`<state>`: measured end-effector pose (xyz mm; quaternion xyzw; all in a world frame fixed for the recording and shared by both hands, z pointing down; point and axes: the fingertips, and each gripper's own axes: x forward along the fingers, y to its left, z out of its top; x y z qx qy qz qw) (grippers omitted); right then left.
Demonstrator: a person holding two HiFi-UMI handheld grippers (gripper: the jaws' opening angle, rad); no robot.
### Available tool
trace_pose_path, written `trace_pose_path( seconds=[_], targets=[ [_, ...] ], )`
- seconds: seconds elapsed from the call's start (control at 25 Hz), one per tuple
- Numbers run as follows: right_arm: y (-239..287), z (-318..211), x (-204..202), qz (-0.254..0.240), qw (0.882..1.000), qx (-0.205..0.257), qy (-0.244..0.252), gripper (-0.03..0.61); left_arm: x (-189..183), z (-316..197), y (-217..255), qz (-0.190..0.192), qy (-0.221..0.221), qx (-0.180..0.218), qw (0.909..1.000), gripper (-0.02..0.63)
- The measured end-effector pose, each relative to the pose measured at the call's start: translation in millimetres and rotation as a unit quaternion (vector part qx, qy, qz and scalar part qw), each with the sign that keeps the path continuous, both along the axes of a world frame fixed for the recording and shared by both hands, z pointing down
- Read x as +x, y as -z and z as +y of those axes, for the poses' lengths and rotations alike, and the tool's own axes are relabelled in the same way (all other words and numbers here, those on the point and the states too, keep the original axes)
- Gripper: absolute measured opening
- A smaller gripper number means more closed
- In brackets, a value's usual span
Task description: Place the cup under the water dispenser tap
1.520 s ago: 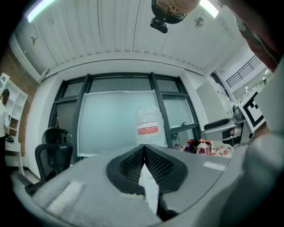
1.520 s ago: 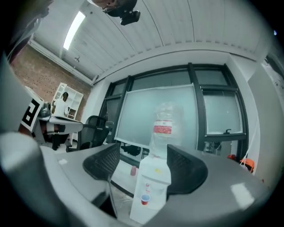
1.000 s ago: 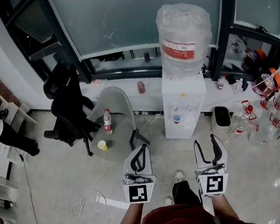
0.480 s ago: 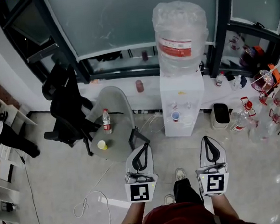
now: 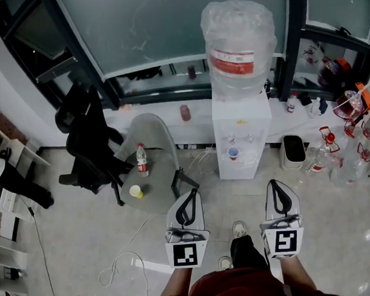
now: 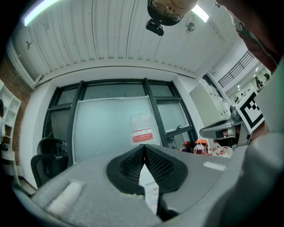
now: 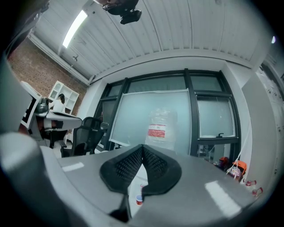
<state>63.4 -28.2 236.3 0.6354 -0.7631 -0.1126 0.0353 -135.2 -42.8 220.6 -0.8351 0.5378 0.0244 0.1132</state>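
Window-side water dispenser (image 5: 242, 122), cup (image 5: 233, 152) seemingly under tap (image 5: 232, 140); table (image 5: 152, 155) leftward; left hand-held gripper (image 5: 189, 192) and right hand-held gripper (image 5: 277, 183) closed, empty

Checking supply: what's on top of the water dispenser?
A large clear water bottle with a red label sits on the white dispenser, under a crinkled clear wrap. Where its neck meets the cabinet is covered; the water level cannot be told.

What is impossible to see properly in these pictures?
Head view: the taps over the cup are too small to make out.
Left gripper view: the shut left gripper covers most of the water dispenser.
Right gripper view: the shut right gripper hides the dispenser's front, except the cup.
Head view: the contents of the yellow cup are too small to see.
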Motion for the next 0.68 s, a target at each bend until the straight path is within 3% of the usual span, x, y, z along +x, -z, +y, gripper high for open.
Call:
trace_pose_path(
  seconds=[0.68],
  targets=[
    [-17, -10, 5, -0.001, 1.0, -0.017, -0.003, 0.002, 3, -7, -15, -0.002, -0.003, -0.011, 0.9999, 0.002]
  ],
)
